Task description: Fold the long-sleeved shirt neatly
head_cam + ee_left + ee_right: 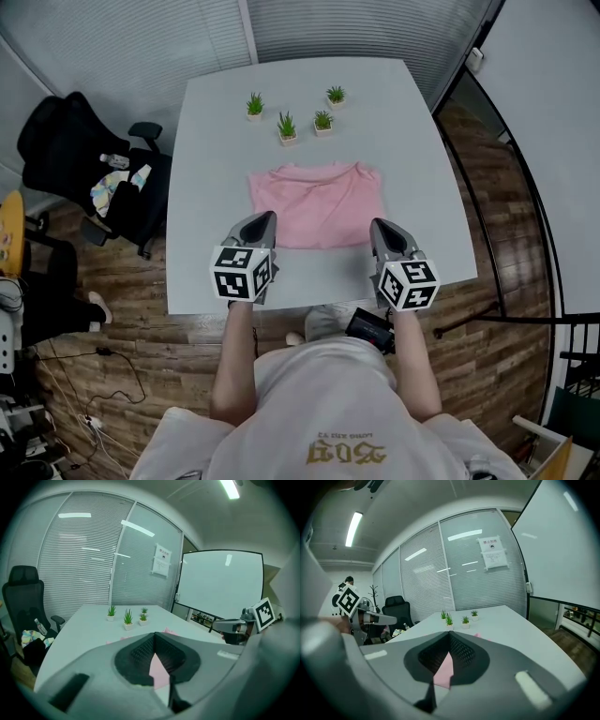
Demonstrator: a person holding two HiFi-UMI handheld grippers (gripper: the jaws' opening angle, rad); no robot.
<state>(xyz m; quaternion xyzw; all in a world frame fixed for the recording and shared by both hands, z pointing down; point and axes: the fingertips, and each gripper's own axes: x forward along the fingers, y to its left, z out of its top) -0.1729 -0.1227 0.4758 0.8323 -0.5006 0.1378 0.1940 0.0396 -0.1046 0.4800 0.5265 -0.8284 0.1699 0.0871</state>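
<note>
Two grippers at the near edge, left (268, 218) and right (376, 225): jaws shut, nothing pinched, one over each near corner of the shirt (317, 204). Probably squaring a finished fold. Shirt lies mid-table (216, 141), a pink rectangle; sleeves hidden, tip contact unclear. Plants (287, 127) beyond.

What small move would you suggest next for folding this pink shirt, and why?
Probably open both tools. The left tool and right tool hang shut and empty by the near corners of the pink shirt, which lies flat on the table with its collar at the far edge. Once opened, they could take the near hem to fold it up.
</note>
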